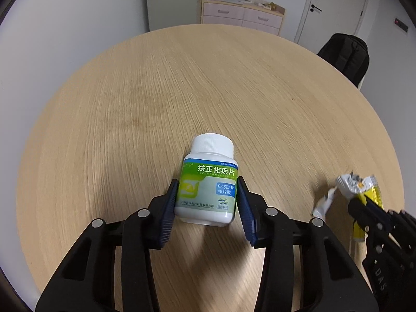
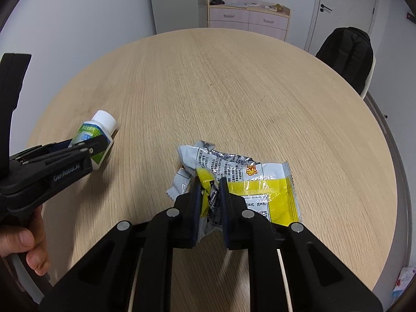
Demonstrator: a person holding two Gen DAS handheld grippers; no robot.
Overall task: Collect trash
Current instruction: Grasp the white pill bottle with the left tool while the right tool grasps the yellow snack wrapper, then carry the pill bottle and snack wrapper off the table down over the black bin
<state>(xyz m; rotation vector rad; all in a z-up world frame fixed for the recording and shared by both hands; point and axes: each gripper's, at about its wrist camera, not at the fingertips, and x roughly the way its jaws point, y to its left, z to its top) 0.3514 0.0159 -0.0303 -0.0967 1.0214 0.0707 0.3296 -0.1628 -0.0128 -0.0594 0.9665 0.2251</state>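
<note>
- the round wooden table (image 1: 208, 83) is the landmark; it fills both views, and apart from the two pieces of trash its top shows nothing else.
- beyond the table's far edge stand a pink drawer unit (image 1: 241, 17) and a white door (image 1: 335, 7); a black backpack (image 2: 345, 54) sits on a chair at the table's far right rim.
- the left gripper (image 1: 208, 202) has its blue pads pressed on both sides of a white pill bottle (image 1: 209, 182) with a green label, cap pointing away; the bottle is near the table's near-left part and looks lifted off it, with a shadow beneath.
- the right gripper (image 2: 210, 200) has its jaws pinched on a crumpled yellow-and-silver snack wrapper (image 2: 249, 179), near the table's near middle; whether the wrapper touches the top cannot be told.
- no bin or bag is visible, so the judgement is: both pieces are grabbed, about halfway; carrying and dropping them remains.
</note>
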